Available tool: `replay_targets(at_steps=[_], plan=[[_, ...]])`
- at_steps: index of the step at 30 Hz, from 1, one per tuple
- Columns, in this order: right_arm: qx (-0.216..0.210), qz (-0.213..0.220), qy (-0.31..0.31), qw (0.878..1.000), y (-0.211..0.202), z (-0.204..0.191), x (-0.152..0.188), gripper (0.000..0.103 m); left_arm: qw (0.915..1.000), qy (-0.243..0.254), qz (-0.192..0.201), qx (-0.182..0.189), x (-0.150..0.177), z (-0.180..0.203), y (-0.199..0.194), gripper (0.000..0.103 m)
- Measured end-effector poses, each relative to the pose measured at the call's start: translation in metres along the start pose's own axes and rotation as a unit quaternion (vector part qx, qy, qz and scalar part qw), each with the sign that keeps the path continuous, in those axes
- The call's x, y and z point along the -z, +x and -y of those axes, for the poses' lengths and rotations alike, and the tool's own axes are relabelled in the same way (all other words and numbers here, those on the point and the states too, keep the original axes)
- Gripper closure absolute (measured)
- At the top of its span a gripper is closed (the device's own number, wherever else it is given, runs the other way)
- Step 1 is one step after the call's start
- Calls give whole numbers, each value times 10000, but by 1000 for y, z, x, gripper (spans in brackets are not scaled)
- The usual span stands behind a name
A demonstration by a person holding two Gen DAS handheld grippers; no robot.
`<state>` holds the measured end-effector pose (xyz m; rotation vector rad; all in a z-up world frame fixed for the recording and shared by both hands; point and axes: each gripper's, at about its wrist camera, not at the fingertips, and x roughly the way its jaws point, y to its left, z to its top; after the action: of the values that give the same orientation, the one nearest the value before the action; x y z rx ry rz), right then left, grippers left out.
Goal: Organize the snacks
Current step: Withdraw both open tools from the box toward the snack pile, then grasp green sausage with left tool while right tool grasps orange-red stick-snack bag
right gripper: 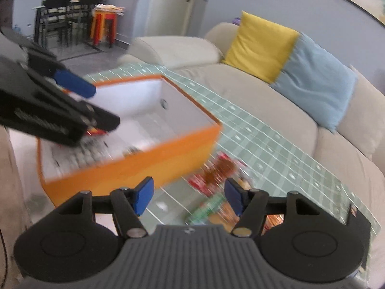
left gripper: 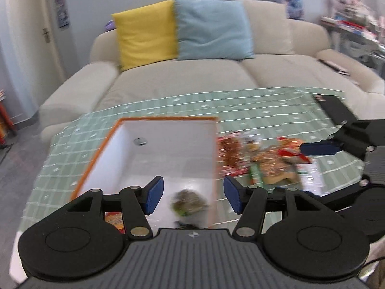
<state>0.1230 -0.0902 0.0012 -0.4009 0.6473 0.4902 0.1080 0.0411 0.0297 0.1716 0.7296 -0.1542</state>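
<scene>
An orange box with a white inside (left gripper: 168, 149) stands on the green checked tablecloth (left gripper: 240, 106). My left gripper (left gripper: 193, 195) is open above the box's near end. A blurred grey-brown snack packet (left gripper: 190, 207) lies in the box below it. Several red and orange snack packets (left gripper: 264, 161) lie in a pile right of the box. My right gripper (right gripper: 189, 198) is open, low over that pile (right gripper: 216, 171), beside the box's orange wall (right gripper: 134, 166). It also shows in the left wrist view (left gripper: 317, 148). The left gripper shows in the right wrist view (right gripper: 77, 86), over the box.
A beige sofa (left gripper: 182, 77) with a yellow cushion (left gripper: 144, 33) and a blue cushion (left gripper: 211, 29) stands behind the table. A black flat object (left gripper: 334, 107) lies at the table's far right. Chairs and red stools (right gripper: 103, 26) stand further off.
</scene>
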Motion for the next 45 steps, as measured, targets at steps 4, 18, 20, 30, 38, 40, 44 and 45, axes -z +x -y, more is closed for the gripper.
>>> replay_targets(at_steps=[4,18,20,30,38,40,44,45], plan=[[205,-263,173,9993,-2,25,29,40,9996,206,-72,192,-2,28,12,35],[360,-772,1275,9882,17,89,94,40,9964,-1,-296,788,11,63,53,31],[336,-751,1601,9837,20,99,97,40,9960,-75,-270,846,13,66,59,29],[244,-532,2326,9708,38,128,95,40,9962,337,-345,728,14,84,90,29],[344,-379,1317,9900,63,128,85,32,9951,130,-778,588,1,92,132,38],[370,-331,1007,9937,70,129,84,30,9943,68,-959,461,0,93,144,41],[460,-332,621,9965,85,130,84,30,9924,-43,-1193,305,1,94,163,45],[476,-335,577,9966,89,131,84,30,9919,-51,-1230,300,2,95,166,46]])
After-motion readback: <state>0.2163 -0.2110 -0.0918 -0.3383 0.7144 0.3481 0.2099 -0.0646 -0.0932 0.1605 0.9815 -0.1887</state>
